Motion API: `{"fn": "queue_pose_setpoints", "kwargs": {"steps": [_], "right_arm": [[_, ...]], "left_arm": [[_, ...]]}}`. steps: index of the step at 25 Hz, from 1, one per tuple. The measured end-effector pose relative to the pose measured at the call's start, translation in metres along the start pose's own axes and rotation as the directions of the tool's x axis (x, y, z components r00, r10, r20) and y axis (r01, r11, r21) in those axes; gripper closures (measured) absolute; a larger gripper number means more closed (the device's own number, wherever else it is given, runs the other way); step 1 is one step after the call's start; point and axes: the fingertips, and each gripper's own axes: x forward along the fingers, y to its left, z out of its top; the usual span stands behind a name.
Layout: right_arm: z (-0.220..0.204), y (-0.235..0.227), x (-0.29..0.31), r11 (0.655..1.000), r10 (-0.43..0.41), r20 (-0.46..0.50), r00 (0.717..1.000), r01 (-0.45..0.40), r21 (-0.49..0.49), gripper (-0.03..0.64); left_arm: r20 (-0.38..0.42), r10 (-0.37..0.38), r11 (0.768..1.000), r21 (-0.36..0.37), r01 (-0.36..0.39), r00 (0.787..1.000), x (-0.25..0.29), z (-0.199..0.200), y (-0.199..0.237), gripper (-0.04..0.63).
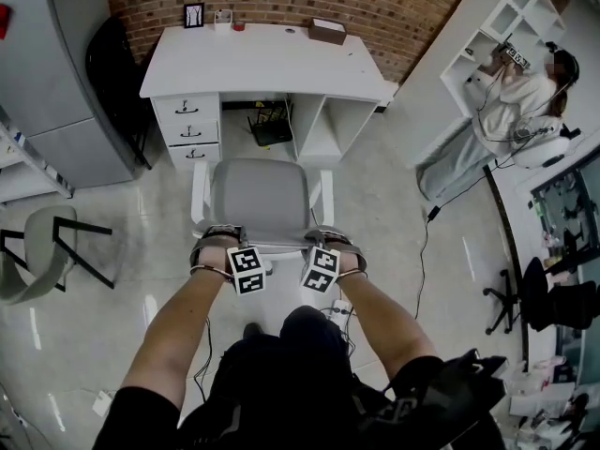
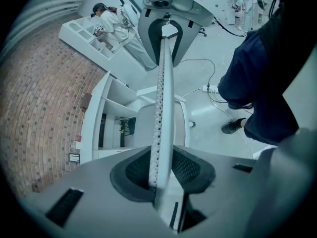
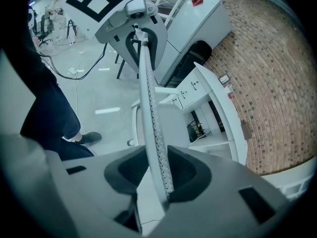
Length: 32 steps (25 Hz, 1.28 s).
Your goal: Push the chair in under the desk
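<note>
On chair back [image 1: 260, 195]: left gripper [image 2: 161, 171], right gripper [image 3: 159, 175] clamped (gripper-view detail).

In the head view, the base of the chair [image 1: 260, 195] was hidden beneath its seat, the small items [image 1: 223, 19] at the back of the desk [image 1: 272, 64] were too small to identify, and a second grey chair [image 1: 33, 251] was cut off by the left edge.

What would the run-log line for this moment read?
left hand-held gripper: shut on chair back | right hand-held gripper: shut on chair back | chair: facing desk, not yet under it
</note>
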Motion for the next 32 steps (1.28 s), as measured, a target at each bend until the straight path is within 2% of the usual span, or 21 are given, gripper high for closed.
{"fn": "queue_pose_setpoints", "kwargs": {"steps": [7, 11, 16, 32], "right_arm": [[0.005, -0.017, 0.011, 1.000, 0.012, 0.001, 1.000, -0.012, 0.000, 0.495], [0.001, -0.039, 0.026, 1.000, 0.006, -0.008, 1.000, -0.006, -0.002, 0.491], [-0.002, -0.070, 0.040, 1.000, -0.005, 0.018, 1.000, 0.006, -0.023, 0.492], [-0.004, -0.165, 0.085, 0.997, 0.058, 0.031, 0.998, -0.057, -0.042, 0.491]], "left_arm": [[-0.014, 0.003, 1.000, 0.012, -0.003, 1.000, 0.017, -0.003, 0.018, 0.497], [-0.010, 0.062, 0.997, 0.049, -0.062, 0.998, 0.031, -0.002, 0.034, 0.509], [-0.034, 0.016, 0.999, 0.038, -0.015, 0.999, 0.048, 0.004, 0.059, 0.521], [-0.115, -0.011, 1.000, -0.019, 0.009, 0.993, 0.099, 0.012, 0.145, 0.528]]}}
